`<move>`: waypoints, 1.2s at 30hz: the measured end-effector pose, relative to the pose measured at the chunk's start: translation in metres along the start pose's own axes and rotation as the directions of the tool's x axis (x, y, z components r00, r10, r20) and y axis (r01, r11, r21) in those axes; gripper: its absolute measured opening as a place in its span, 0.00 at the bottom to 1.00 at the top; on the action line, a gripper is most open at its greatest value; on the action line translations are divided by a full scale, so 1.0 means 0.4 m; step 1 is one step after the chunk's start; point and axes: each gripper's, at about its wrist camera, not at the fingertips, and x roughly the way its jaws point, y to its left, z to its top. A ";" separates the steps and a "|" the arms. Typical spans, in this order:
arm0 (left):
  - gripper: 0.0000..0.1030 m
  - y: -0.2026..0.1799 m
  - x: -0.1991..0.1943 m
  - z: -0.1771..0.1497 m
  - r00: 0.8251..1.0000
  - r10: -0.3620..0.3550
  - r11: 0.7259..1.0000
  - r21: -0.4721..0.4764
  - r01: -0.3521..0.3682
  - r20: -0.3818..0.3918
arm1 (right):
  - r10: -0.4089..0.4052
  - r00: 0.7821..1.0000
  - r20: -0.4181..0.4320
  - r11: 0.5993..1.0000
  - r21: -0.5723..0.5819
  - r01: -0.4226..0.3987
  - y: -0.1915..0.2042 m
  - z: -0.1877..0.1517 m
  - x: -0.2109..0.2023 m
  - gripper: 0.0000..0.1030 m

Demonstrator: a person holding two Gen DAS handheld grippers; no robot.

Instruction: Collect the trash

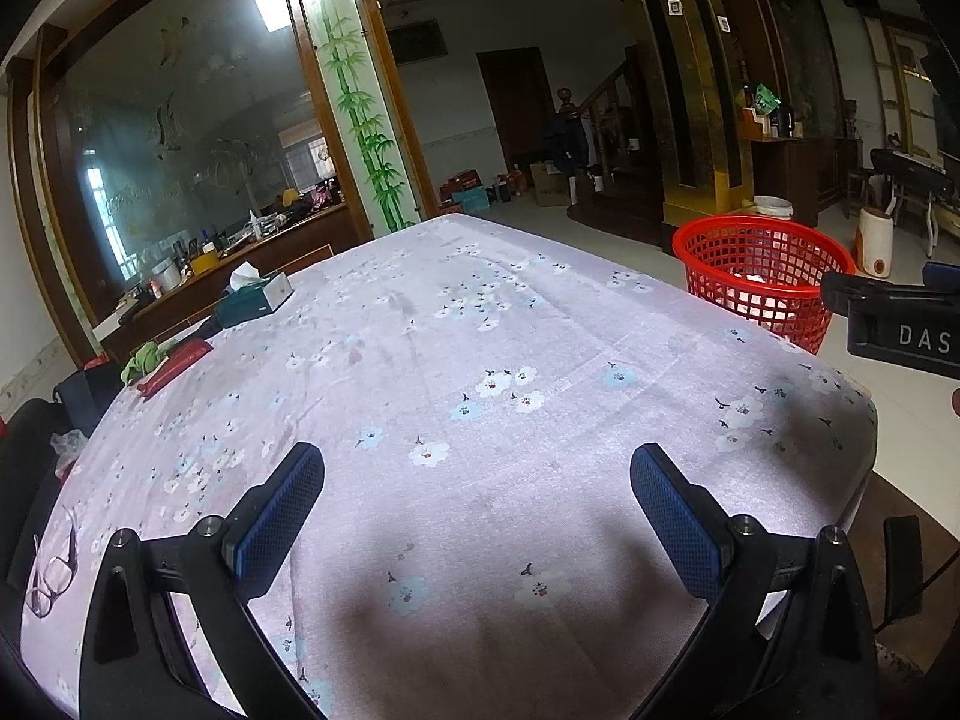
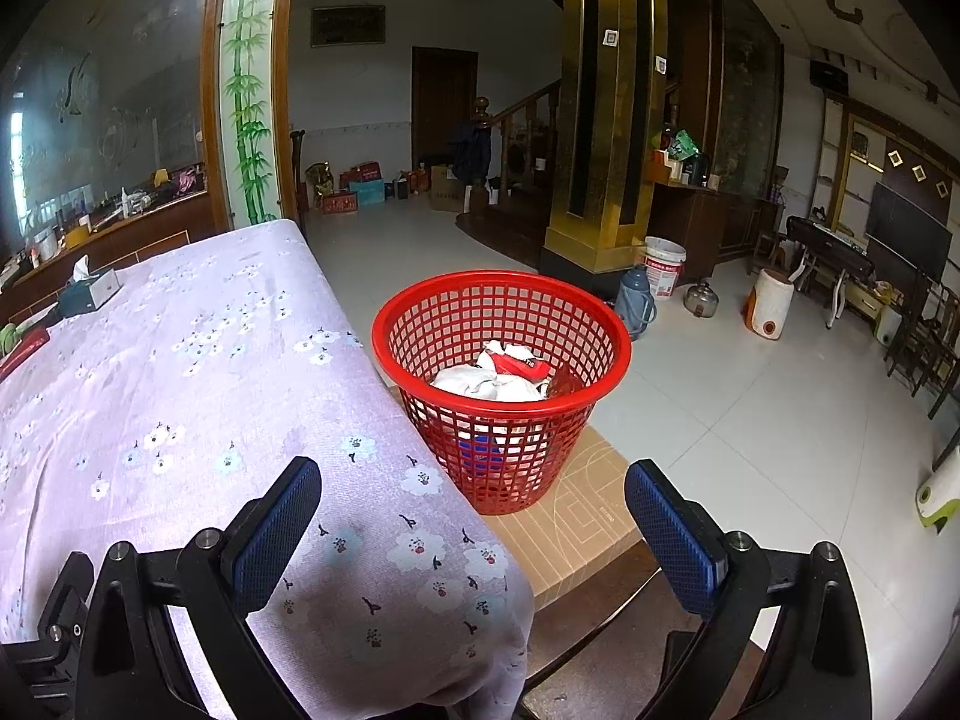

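Left wrist view: left gripper (image 1: 477, 480) released, jaws spread wide, nothing between them, hovering over the floral tablecloth (image 1: 480, 360). Right wrist view: right gripper (image 2: 473, 495) also released and empty, over the table's near corner, aimed at the red mesh basket (image 2: 618, 354) at frame centre.

Basket stands on a tan cardboard box (image 2: 576, 516) just beside the table edge. Inside it: crumpled white paper (image 2: 486, 387) and a red-and-white wrapper (image 2: 516, 363).

No loose trash visible on the cloth in front of either claw. Far left of the left wrist view: red packet (image 1: 174, 367), green crumpled thing (image 1: 141, 360), tissue box (image 1: 255, 297); eyeglasses (image 1: 54, 576) at lower left. Cannot tell which count as trash.

Handling, as a guess: packet and green wad look light, soft, crushable; a pinch across the middle should do, packet maybe slippery. Basket looks light, stiff; grip at the rim.
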 end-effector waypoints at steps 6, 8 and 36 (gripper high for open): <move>0.98 0.004 0.001 0.000 1.000 -0.001 1.000 -0.002 0.001 -0.001 | -0.001 1.000 0.000 1.000 0.000 0.001 0.001 0.001 0.000 0.99; 0.98 0.003 0.001 0.000 1.000 -0.002 1.000 -0.002 0.002 -0.001 | -0.002 1.000 0.001 1.000 0.000 0.002 0.000 0.001 -0.002 0.99; 0.98 0.004 0.001 -0.001 1.000 -0.003 1.000 -0.002 0.003 0.000 | 0.004 1.000 -0.005 1.000 -0.001 -0.004 0.007 -0.001 0.003 0.99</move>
